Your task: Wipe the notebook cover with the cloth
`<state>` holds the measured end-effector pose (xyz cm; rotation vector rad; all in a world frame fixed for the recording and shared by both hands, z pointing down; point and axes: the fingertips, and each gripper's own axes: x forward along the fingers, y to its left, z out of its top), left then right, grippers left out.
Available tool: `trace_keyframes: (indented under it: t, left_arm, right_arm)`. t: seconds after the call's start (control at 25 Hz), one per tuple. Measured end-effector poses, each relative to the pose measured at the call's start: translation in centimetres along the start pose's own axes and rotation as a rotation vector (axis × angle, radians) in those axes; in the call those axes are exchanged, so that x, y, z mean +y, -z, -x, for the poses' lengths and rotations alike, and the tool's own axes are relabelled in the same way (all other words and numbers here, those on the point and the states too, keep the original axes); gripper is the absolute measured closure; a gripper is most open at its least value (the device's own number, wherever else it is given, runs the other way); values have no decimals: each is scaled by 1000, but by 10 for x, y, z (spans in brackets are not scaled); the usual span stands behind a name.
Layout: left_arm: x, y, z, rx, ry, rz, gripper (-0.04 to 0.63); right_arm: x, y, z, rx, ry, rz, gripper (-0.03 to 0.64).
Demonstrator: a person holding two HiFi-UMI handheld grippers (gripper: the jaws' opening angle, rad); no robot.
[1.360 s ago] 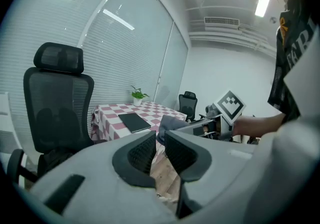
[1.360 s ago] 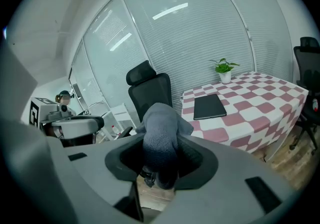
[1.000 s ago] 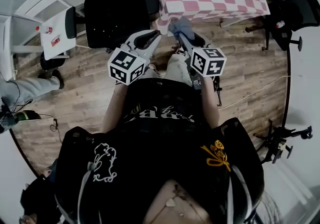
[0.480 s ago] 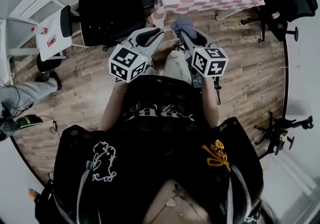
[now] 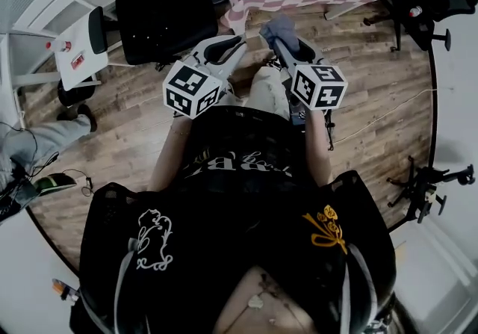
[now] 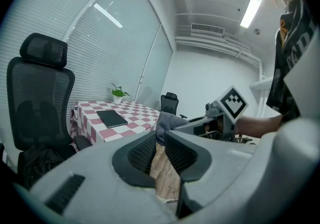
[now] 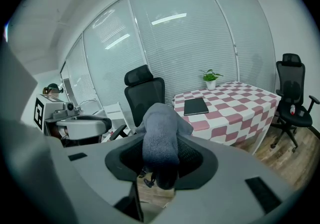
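I see an office meeting room: blind-covered glass walls [image 7: 200, 42], a mesh swivel chair [image 7: 145, 92] just beyond my jaws, a checked-cloth bench [image 7: 235, 105] farther ahead, and ceiling strip lighting [image 6: 248, 11].

A checked-cloth desk [image 7: 235, 102] with a potted plant [image 7: 210, 76] at its far edge stands on wood-plank floor [image 5: 373, 138]. A black office chair [image 7: 145, 92] stands beside it, before blind-covered glass walls [image 7: 200, 32]
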<state>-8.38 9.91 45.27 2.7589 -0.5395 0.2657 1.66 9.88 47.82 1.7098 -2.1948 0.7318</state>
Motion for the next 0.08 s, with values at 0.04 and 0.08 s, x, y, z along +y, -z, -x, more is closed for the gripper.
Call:
trace_keyframes:
  t: [0.04, 0.08]
  left_arm:
    - [-1, 0, -3, 0, 3, 0, 532]
    - [-2, -1, -6, 0, 7, -1, 532]
  right_arm:
    - [-4, -2, 1, -2, 5, 0, 476]
    - [-8, -3, 1, -5, 9, 0, 476]
